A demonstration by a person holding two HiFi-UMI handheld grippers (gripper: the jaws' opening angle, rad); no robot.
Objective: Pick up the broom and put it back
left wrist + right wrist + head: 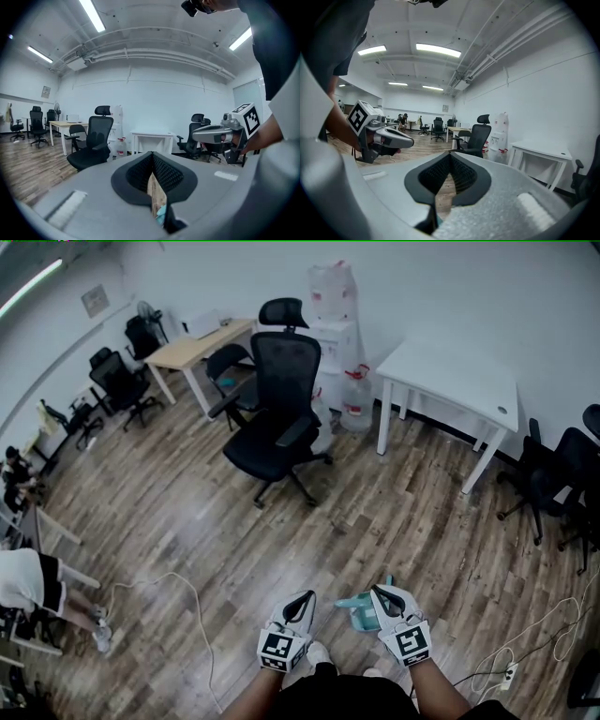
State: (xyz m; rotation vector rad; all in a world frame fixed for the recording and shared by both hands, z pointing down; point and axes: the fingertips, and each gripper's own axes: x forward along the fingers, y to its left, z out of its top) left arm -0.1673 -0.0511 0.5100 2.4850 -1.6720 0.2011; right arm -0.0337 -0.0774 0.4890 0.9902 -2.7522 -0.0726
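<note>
Since neither holds anything, left gripper (152, 154) and right gripper (450, 155) — both clenched empty, carried low over the wood floor (375, 512) — appear merely in transit; broom unconfirmed, possibly the teal piece (359, 613) lying just left of the right gripper, ungrasped.

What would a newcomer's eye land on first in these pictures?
The black office chair standing mid-floor, in front of stacked water jugs at the back wall. Then, at the bottom edge, the left claw and right claw, both shut, with a teal thing between them.
</note>
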